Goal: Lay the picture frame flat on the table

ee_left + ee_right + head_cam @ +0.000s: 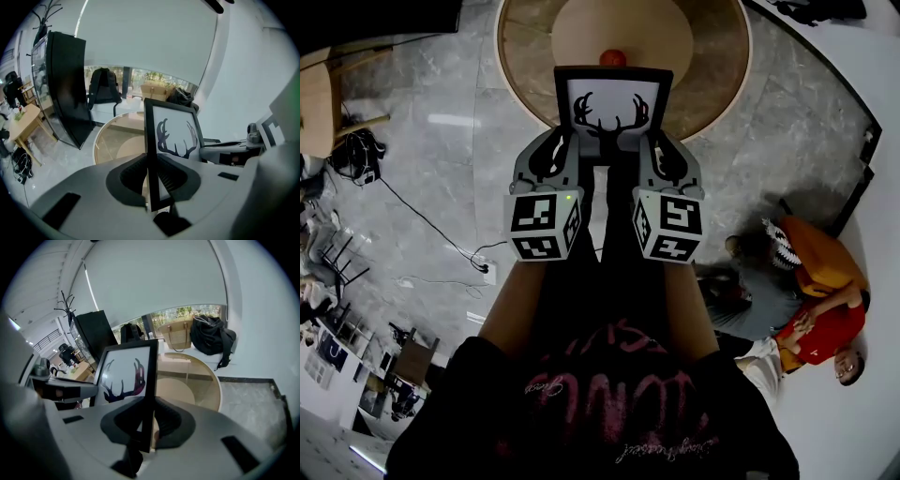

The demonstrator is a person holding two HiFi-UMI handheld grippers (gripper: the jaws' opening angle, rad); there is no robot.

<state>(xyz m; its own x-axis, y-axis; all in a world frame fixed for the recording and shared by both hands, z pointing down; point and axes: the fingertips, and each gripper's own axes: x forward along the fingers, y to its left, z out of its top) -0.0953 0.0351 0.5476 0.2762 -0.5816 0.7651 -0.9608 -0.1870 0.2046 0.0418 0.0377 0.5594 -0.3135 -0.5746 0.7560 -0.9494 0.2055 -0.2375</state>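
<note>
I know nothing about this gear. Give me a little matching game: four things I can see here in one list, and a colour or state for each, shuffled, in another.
Things:
1 picture frame
2 round table
3 small object showing over the frame's top edge
4 left claw

Descriptions:
A tan
B shut on the frame's left edge
C black border, antler print
D red

Pairs: 1-C, 2-A, 3-D, 4-B

Grey left tongs (563,142), grey right tongs (655,142)
</note>
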